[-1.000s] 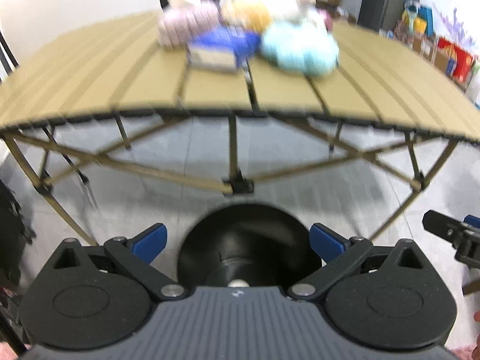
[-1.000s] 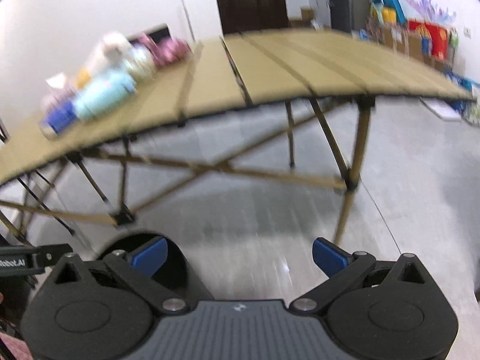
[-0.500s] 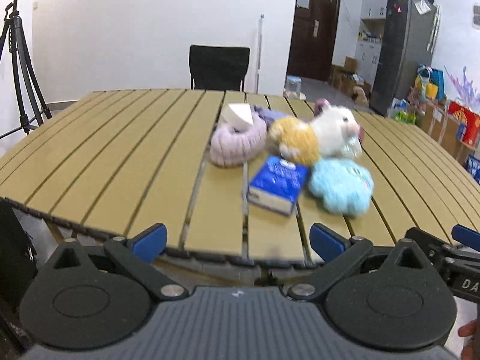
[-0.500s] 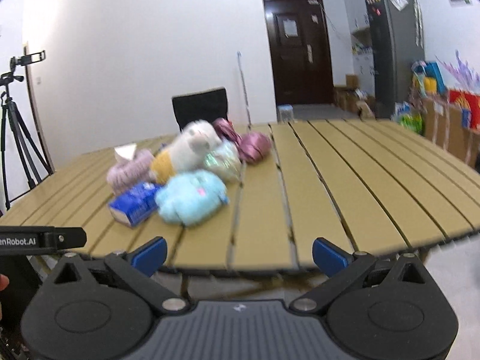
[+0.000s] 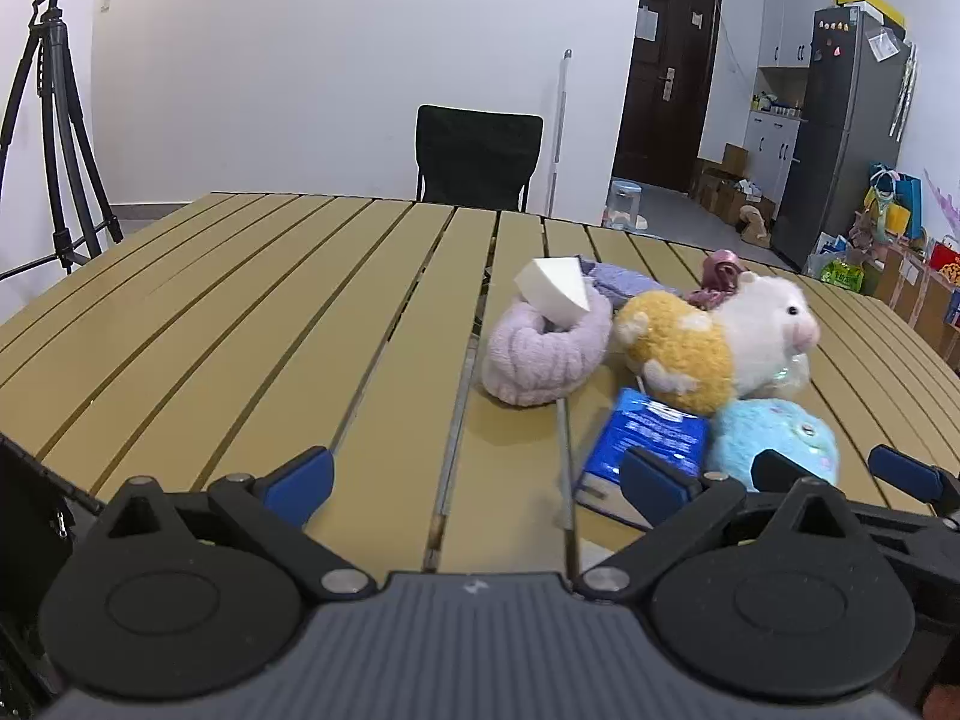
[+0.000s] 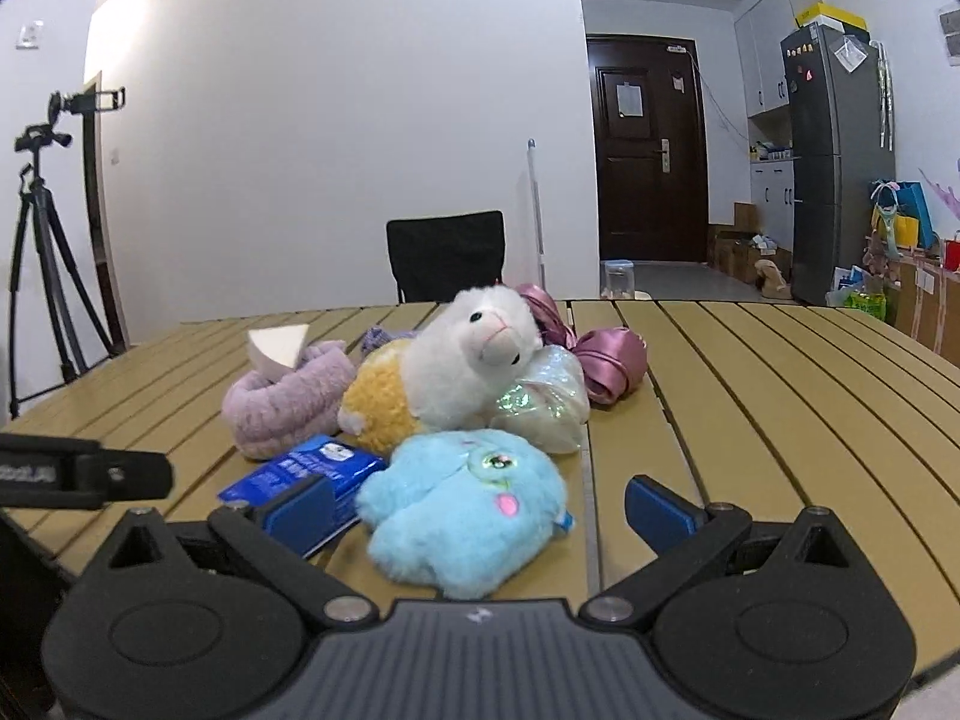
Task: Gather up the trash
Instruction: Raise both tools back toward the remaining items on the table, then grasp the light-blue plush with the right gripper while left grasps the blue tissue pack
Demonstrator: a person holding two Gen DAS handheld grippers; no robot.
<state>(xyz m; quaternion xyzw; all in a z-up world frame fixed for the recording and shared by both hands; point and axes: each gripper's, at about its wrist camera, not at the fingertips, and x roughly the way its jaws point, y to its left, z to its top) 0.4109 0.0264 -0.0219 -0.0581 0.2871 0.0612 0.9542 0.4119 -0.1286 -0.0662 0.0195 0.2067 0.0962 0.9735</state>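
The left gripper [image 5: 474, 477] hangs at the near edge of the slatted table [image 5: 240, 312] with its blue-tipped fingers spread wide and nothing between them. Taking the white-and-yellow plush [image 5: 714, 342] as the landmark in this view: a lilac headband [image 5: 540, 354] lies just beside it on the far-left side with a white wedge sponge [image 5: 555, 291] resting on top; a blue packet [image 5: 645, 444] lies flat in front of it, touching; a light-blue plush [image 5: 774, 438] sits in front and to the right. Part of the other gripper shows at the right edge, by the light-blue plush.

In the right wrist view the right gripper [image 6: 477, 507] is also spread and empty, aimed straight at the light-blue plush [image 6: 468, 495], which sits between its fingertips' lines but is not clamped. Behind that plush is the white-and-yellow plush [image 6: 444, 378]; right of the landmark lie a crinkly iridescent bag [image 6: 546, 405] and a pink ribbon bow [image 6: 606, 369]; left and forward of it lies the blue packet [image 6: 306, 471].

No trash is held yet, and no bin shows in either view. The step looks like approach and selection. The packet is my best guess for trash; the next move calls for lowering open fingers around its edge without dragging the toys.
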